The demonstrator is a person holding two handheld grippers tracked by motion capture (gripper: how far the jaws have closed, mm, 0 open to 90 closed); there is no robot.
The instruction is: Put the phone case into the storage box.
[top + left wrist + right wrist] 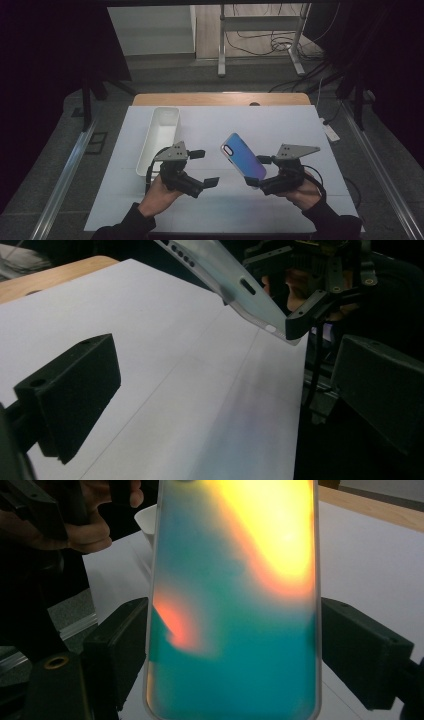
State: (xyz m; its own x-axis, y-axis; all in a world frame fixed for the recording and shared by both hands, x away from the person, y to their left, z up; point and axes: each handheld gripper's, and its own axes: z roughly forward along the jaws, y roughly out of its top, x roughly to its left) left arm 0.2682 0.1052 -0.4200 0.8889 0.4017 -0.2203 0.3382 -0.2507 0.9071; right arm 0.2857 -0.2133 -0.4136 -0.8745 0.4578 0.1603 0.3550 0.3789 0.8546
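The phone case (243,156) shimmers iridescent: blue and violet from above, and teal with a yellow flare and an orange-red streak up close (235,605), edged in a pale translucent rim. Left of the phone case, the tray (159,137) is plain white. The sheet (280,125) beneath the phone case is white, unpatterned. Both hand-held grippers are black, topped with grey plates.
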